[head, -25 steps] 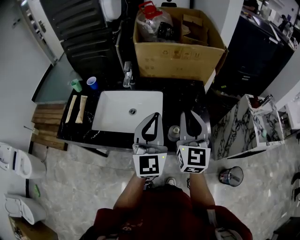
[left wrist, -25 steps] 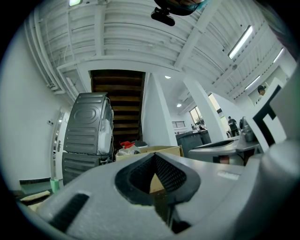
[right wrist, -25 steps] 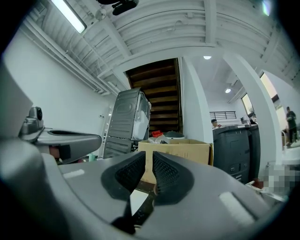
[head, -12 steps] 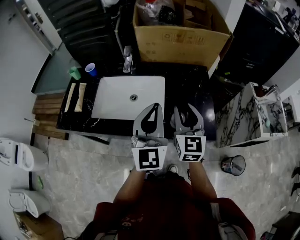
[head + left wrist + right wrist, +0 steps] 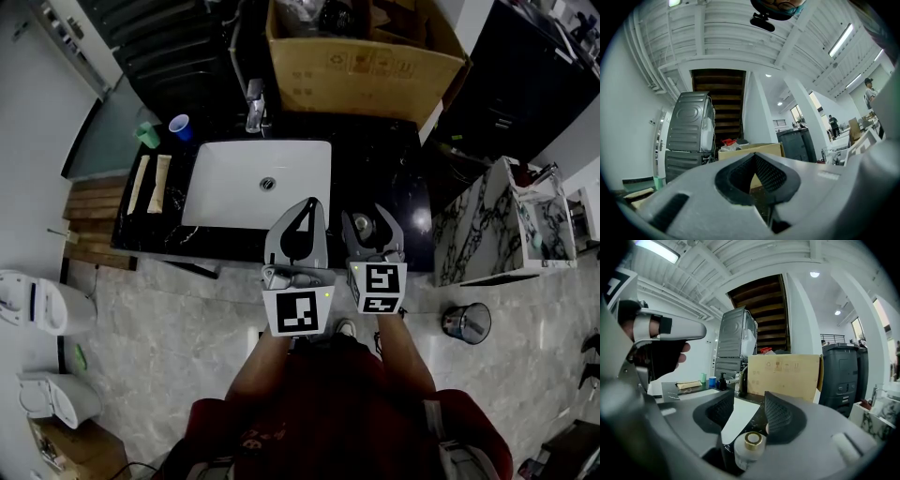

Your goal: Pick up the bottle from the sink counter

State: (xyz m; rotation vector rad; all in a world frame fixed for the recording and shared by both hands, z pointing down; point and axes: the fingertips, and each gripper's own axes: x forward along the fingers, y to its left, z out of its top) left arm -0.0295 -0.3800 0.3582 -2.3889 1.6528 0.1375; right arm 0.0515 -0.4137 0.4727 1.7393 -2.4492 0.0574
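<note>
The bottle (image 5: 751, 445), small and pale with a gold cap, stands upright on the black sink counter (image 5: 384, 169) near its front edge, right of the white sink (image 5: 225, 192). My right gripper (image 5: 750, 404) straddles it. Its jaws are opening, and the bottle (image 5: 360, 226) sits low between them, close to the right pad (image 5: 778, 414), with no pad pressing on it. My left gripper (image 5: 307, 206) hovers beside it over the counter's front edge, its tips together and nothing held. In the left gripper view the left gripper (image 5: 753, 157) shows only its own closed jaws.
A faucet (image 5: 255, 103) stands behind the sink. A blue cup (image 5: 180, 125), a green cup (image 5: 146, 136) and two tan packets (image 5: 150, 183) are on the counter's left. A cardboard box (image 5: 366, 56) fills the back. A marble-patterned cabinet (image 5: 487, 225) and a bin (image 5: 466, 322) are to the right.
The right gripper has moved left and forward, so the bottle that stood beside it is now between its jaws, which have widened. The left gripper stays shut beside it.
</note>
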